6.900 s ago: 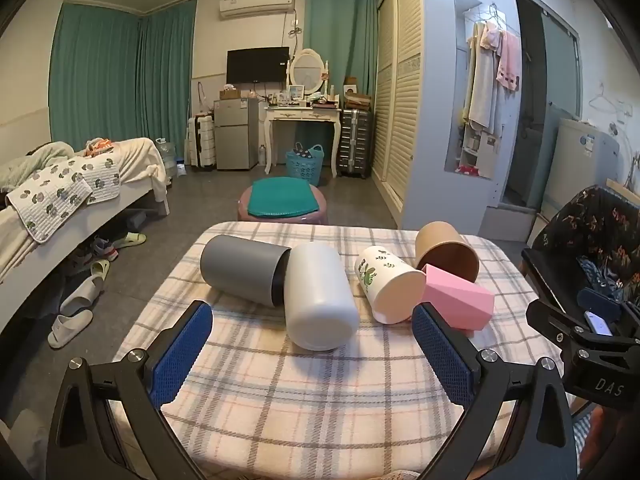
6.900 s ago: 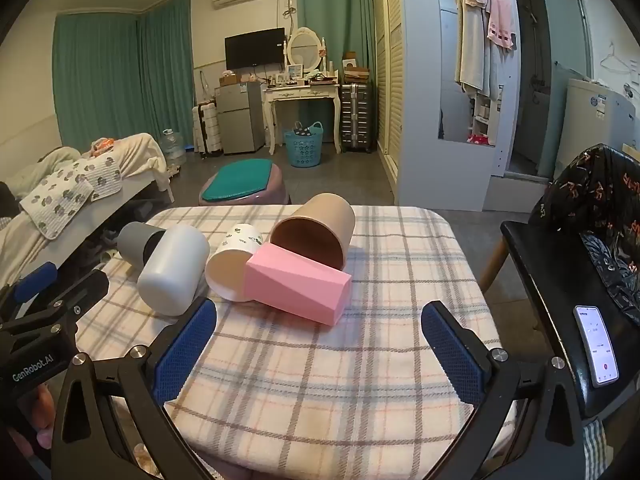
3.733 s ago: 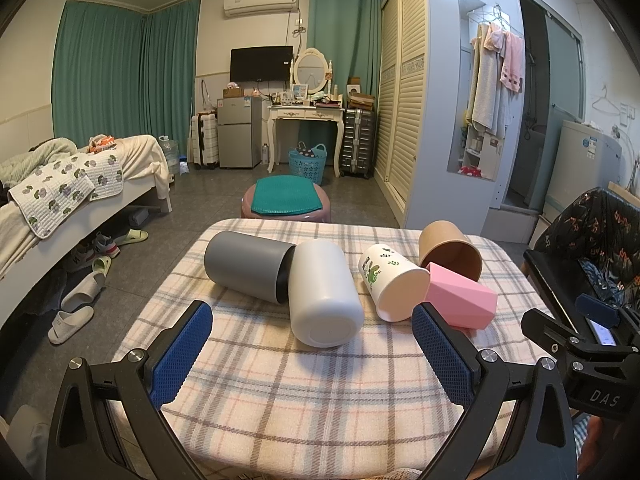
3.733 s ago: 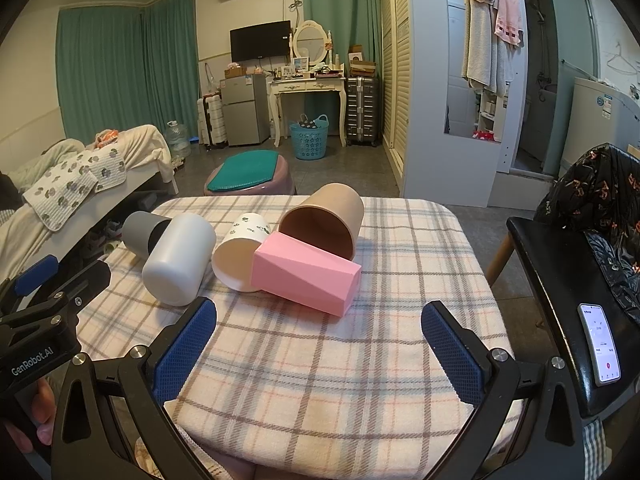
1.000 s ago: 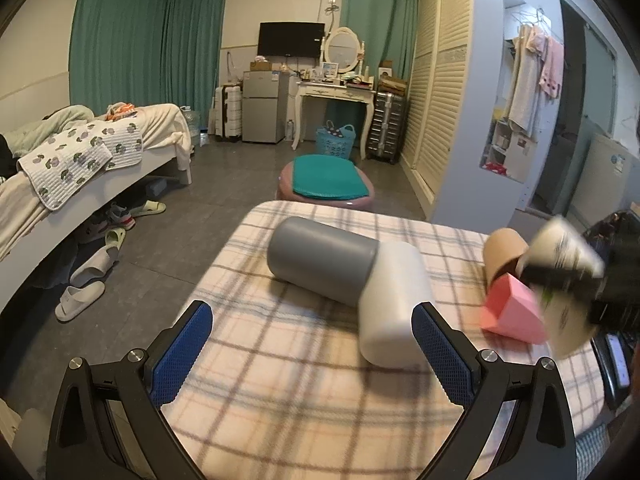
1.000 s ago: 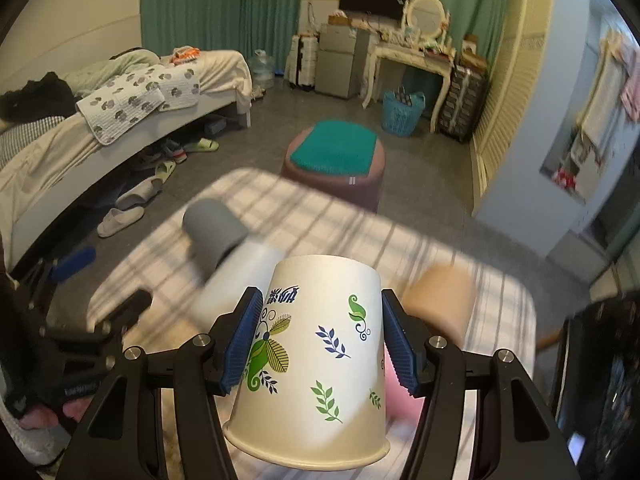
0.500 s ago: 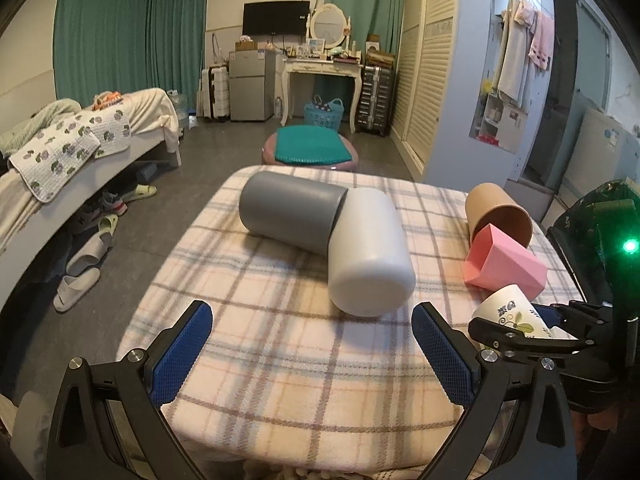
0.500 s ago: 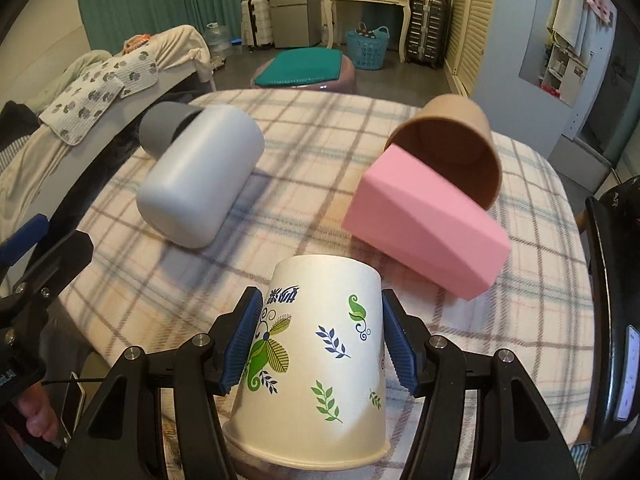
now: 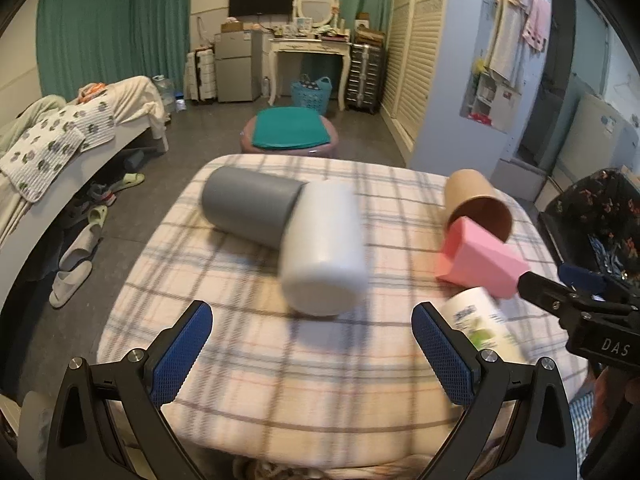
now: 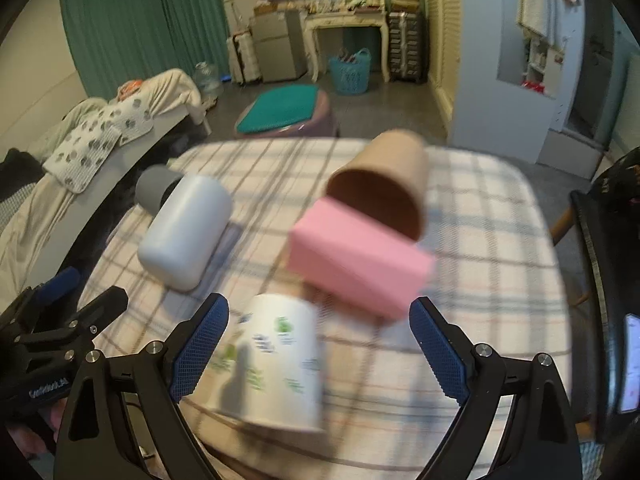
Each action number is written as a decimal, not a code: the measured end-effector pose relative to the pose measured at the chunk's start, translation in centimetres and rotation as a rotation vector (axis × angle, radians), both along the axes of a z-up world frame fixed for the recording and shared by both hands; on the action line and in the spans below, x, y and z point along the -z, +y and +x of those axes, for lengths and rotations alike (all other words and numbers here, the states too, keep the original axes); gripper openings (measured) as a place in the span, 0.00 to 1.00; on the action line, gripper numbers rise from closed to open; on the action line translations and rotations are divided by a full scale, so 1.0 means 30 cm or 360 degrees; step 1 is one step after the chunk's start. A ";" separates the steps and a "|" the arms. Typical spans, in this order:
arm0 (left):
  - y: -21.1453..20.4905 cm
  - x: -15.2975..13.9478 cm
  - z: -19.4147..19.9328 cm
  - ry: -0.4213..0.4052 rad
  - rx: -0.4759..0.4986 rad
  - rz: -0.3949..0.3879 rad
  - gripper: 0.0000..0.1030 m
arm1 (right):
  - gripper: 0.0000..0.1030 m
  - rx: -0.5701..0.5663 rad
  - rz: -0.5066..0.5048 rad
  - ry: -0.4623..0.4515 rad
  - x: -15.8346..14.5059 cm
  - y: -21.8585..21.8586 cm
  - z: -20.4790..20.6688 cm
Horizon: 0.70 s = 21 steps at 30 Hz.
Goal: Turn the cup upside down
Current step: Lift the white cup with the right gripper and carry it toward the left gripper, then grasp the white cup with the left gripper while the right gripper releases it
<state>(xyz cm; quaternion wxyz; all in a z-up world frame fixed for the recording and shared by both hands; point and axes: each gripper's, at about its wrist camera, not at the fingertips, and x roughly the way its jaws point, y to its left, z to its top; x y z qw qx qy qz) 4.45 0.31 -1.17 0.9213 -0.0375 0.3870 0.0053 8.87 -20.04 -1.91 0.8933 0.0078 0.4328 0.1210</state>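
The white cup with green leaf prints stands upside down on the plaid tablecloth near the front edge, blurred by motion. My right gripper is open, its blue pads apart on either side of the cup and not touching it. The cup also shows in the left wrist view at the right, just past the right gripper body. My left gripper is open and empty over the front of the table.
A pink faceted cup, a brown cup, a white cup and a grey cup lie on their sides on the table. A black chair with a phone stands at the right. A bed is at the left.
My right gripper has opened and let go of the leaf-print cup, which now stands upside down on the table. Both views have shifted and are blurred.
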 end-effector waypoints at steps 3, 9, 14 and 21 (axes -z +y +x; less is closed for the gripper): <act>-0.075 -0.026 0.020 0.0026 0.0053 0.0011 1.00 | 0.90 0.0065 -0.0047 -0.0052 -0.038 -0.094 -0.015; -0.219 -0.033 0.091 0.0146 0.0147 -0.0015 1.00 | 0.90 0.0150 -0.0001 -0.0114 -0.046 -0.257 -0.060; -0.304 0.022 0.152 0.0291 0.0166 -0.0019 1.00 | 0.90 0.0172 0.0075 -0.0117 -0.015 -0.351 -0.079; -0.360 0.086 0.210 0.0435 0.0164 0.0021 0.99 | 0.90 0.0173 0.0148 -0.0082 0.036 -0.397 -0.064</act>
